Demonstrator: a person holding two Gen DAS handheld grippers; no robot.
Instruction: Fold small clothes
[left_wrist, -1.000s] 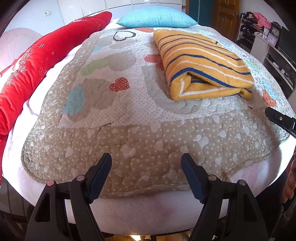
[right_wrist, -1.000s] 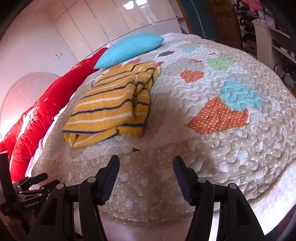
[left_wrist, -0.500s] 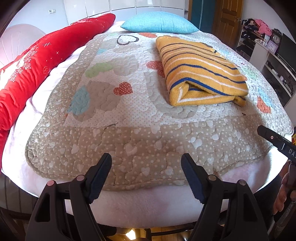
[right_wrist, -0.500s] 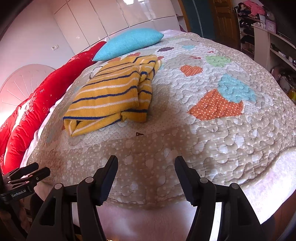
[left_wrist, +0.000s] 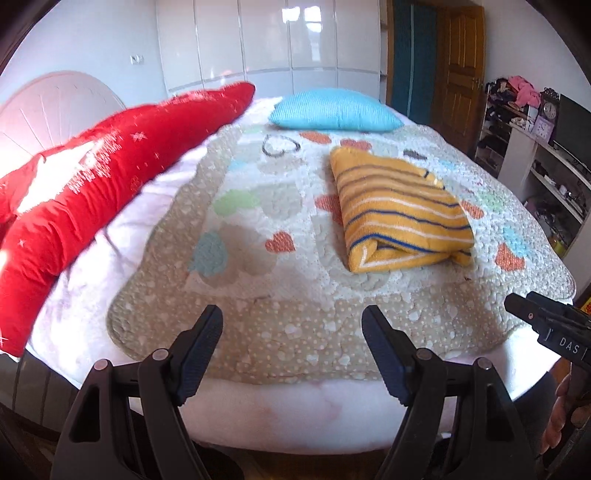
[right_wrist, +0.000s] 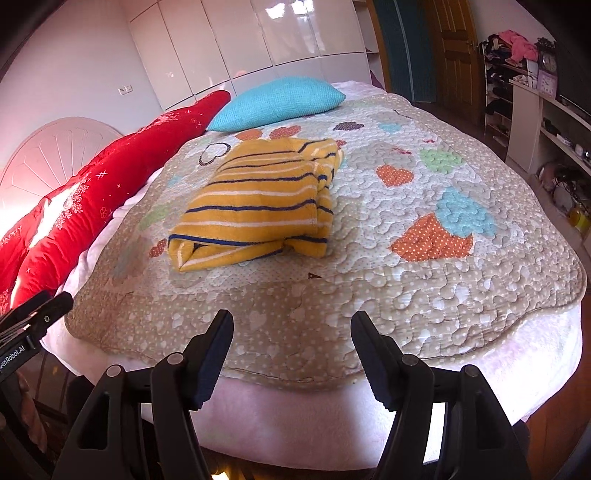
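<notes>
Quilt (left_wrist: 295, 332) with patchwork hearts covers the bed, and on it lies a folded yellow striped garment (left_wrist: 399, 214), well apart from both tools. Beyond it sits a blue pillow (left_wrist: 332, 114); a long red cushion (left_wrist: 110, 166) runs along one side. Nothing lies between tools and garment. The left tool (left_wrist: 291, 339) is opening with nothing between its jaws; the right tool (right_wrist: 291, 343) stands open, empty. Lettering "DAS" shows on the right tool's body, "enRobot.AI" on the left's.
</notes>
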